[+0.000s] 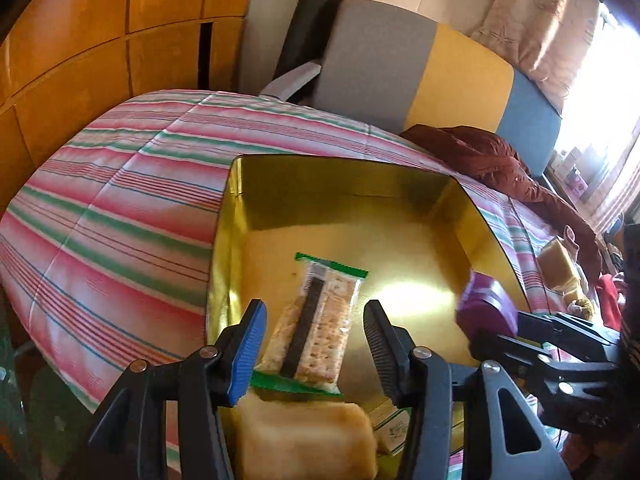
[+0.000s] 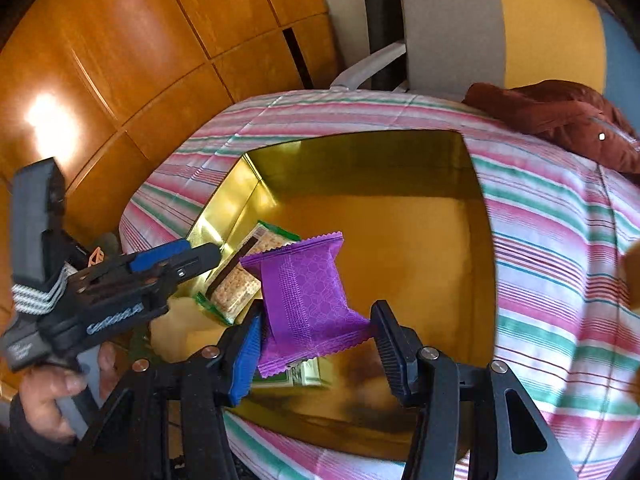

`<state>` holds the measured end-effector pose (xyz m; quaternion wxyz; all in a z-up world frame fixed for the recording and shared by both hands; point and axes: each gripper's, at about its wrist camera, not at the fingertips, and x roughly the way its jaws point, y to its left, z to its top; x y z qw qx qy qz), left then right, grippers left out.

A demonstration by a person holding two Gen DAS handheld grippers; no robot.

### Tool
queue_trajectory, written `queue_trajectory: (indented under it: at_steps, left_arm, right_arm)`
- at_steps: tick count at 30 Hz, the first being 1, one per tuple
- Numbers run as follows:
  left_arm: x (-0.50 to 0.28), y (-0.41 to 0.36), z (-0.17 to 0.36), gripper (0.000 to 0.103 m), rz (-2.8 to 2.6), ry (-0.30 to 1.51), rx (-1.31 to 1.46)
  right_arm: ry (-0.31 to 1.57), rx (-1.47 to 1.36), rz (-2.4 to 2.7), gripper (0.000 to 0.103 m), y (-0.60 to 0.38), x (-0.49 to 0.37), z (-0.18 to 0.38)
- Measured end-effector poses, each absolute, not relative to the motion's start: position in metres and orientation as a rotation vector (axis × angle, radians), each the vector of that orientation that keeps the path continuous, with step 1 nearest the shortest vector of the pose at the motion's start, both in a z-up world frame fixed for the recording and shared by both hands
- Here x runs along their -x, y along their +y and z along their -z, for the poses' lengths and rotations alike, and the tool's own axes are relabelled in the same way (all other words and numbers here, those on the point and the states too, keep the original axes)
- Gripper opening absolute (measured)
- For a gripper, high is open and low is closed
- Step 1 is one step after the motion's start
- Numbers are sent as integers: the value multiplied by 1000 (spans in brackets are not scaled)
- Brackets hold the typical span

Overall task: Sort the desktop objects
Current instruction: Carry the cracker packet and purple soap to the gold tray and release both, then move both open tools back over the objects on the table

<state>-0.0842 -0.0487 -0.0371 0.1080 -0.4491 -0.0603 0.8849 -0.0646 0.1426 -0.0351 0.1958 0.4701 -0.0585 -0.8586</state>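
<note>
A gold open box (image 1: 344,216) lies on the striped cloth; it also shows in the right wrist view (image 2: 400,240). A clear cracker packet with green ends (image 1: 320,320) lies inside it, between the spread fingers of my left gripper (image 1: 314,352), which is open. A pale bread-like packet (image 1: 308,436) sits just below those fingers, blurred. My right gripper (image 2: 316,344) is shut on a purple snack packet (image 2: 308,300) and holds it above the box, near the crackers (image 2: 240,284). The purple packet (image 1: 486,304) shows at right in the left wrist view.
The striped pink, green and white cloth (image 1: 120,216) covers the table. A dark red jacket (image 2: 560,120) lies at the far right. A grey, yellow and blue chair back (image 1: 420,72) stands behind. Wooden cabinet panels (image 2: 140,60) stand at left. Small packets (image 1: 560,264) lie at right.
</note>
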Motion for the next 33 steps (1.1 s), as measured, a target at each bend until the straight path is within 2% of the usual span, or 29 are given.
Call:
queue_trajectory:
  at_steps: [5,9,15,20,33]
  left_arm:
    - [74,-61,33,52,-2651,-227,1297]
    - [68,-64,27,56,-2675,-226,1275]
    - [55,-55,17,56,-2688,-160,1227]
    - [48,-39,13,56,-2665,-132,1204]
    - [34,6,3,56,-2510,-139,1135]
  right_arm:
    - [-210,-1334,2343,56,127,77,44]
    - [-225,-1319,2318,62,120,77,45]
    - [-254,-1310,2348,74,131,66,40]
    - [-304,-1276,2427,89,158,50,28]
    - [-323,-1169,2656,93,229,16,6]
